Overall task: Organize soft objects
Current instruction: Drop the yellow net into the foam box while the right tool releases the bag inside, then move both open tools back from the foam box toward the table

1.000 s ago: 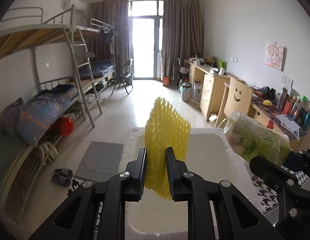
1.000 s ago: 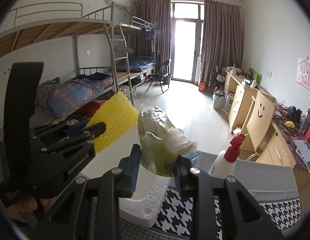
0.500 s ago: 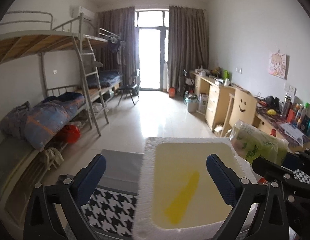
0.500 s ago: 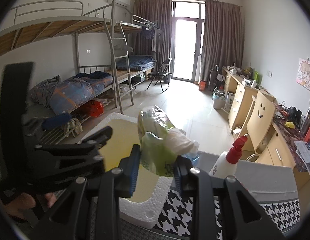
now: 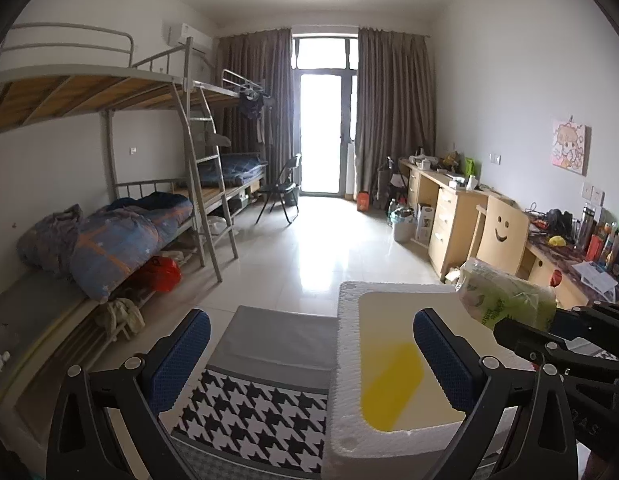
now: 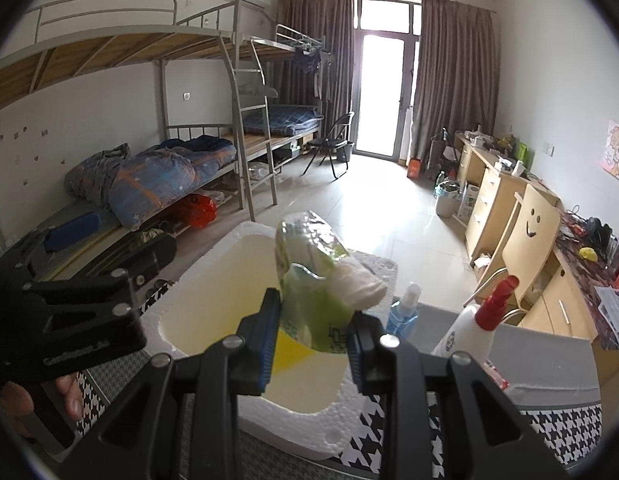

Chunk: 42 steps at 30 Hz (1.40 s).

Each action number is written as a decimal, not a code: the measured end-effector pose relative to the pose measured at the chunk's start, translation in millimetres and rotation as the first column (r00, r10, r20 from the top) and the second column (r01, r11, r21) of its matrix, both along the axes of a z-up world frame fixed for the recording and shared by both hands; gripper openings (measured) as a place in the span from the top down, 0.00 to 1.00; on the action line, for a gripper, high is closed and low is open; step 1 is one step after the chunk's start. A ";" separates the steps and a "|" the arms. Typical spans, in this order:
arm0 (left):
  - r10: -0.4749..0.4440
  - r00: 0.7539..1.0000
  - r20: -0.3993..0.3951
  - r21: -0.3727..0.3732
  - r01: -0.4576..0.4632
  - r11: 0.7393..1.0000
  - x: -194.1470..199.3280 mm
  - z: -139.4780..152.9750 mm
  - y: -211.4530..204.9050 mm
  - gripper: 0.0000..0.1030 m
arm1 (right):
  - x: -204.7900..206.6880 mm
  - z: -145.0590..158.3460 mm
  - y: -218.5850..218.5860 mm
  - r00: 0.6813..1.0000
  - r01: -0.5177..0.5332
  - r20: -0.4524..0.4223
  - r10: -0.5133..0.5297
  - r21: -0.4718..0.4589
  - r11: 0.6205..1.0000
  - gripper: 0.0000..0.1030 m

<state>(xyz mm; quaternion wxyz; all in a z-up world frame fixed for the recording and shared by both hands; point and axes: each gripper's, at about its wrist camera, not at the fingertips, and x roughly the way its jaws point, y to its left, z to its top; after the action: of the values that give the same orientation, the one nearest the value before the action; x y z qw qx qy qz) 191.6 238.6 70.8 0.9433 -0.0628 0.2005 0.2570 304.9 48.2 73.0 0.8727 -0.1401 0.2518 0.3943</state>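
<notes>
A white foam box [image 5: 345,364] stands on the houndstooth tablecloth. A yellow foam net [image 5: 389,384] lies flat on its floor, also seen as the yellow net [image 6: 287,354] in the right wrist view. My left gripper [image 5: 309,356] hangs above the box's near left corner, wide open and empty. My right gripper [image 6: 311,340] is shut on a green and white plastic tissue pack [image 6: 313,292], held over the box [image 6: 197,316]. From the left wrist view that pack [image 5: 505,304] shows at the box's right rim.
A white spray bottle with a red trigger [image 6: 475,326] and a small blue bottle [image 6: 403,314] stand right of the box. A hand [image 6: 65,398] holds the left tool. Bunk beds line the left wall, desks and a chair [image 5: 501,236] the right.
My left gripper opened wide and let go of the yellow net, which now lies in the box. It then drew back and to the left. The right gripper kept still with its pack.
</notes>
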 end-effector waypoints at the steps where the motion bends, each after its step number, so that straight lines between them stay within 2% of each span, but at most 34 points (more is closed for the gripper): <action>1: 0.002 1.000 0.002 -0.002 -0.002 1.000 -1.5 -1.0 0.2 0.01 | 0.9 -0.3 0.4 1.000 -0.003 -0.003 0.003 0.000 1.000 0.66; 12: 0.021 1.000 0.008 -0.023 -0.021 1.000 -17.7 -6.3 9.8 0.01 | 9.5 -7.6 14.4 0.999 -0.015 -0.034 0.014 -0.026 1.000 0.66; 16: 0.011 1.000 -0.011 -0.019 -0.011 1.000 -16.8 -10.0 7.6 0.01 | 19.4 -15.7 15.2 0.997 -0.007 -0.079 0.004 -0.039 0.999 0.66; 18: 0.010 1.000 -0.009 -0.015 -0.010 1.000 -18.7 -10.8 6.3 0.01 | 21.5 -18.6 15.6 0.995 -0.008 -0.099 0.003 -0.046 0.999 0.59; 20: 0.005 1.000 -0.003 -0.014 -0.005 1.000 -20.8 -10.6 5.8 0.01 | 23.7 -19.8 17.2 0.994 -0.010 -0.113 0.004 -0.056 0.998 0.37; 21: 0.007 1.000 -0.002 -0.012 -0.007 1.000 -21.1 -10.4 5.6 0.01 | 23.7 -19.4 17.0 0.994 -0.011 -0.110 0.005 -0.056 0.998 0.34; 23: 0.004 1.000 -0.006 -0.011 -0.004 1.000 -21.5 -10.7 6.7 0.01 | 23.8 -18.1 16.6 0.995 -0.008 -0.098 0.003 -0.048 0.999 0.31; 34: -0.012 1.000 0.008 -0.037 0.012 0.999 -26.0 -5.3 1.4 0.01 | 14.5 -10.5 5.9 0.997 -0.008 -0.073 0.007 -0.023 1.000 0.30; 36: 0.007 1.000 0.019 -0.049 -0.006 0.999 -28.6 -3.0 1.4 0.01 | 12.8 -8.8 1.1 0.998 -0.001 -0.068 0.000 -0.016 1.000 0.26; 38: 0.002 1.000 0.025 -0.046 -0.001 0.999 -30.1 0.0 -1.6 0.01 | 7.7 -7.7 -2.6 0.998 0.008 -0.059 -0.008 -0.007 1.000 0.17; 42: -0.011 1.000 0.017 -0.007 0.011 1.000 -30.0 2.5 -13.0 0.01 | 1.4 -2.3 -11.4 0.999 0.030 -0.030 -0.030 0.010 0.999 0.12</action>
<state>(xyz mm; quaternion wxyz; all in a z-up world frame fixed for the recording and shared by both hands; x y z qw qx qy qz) 161.6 225.6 73.3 0.9461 -0.0672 0.1939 0.2507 306.3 36.8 70.8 0.8753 -0.1256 0.2648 0.3846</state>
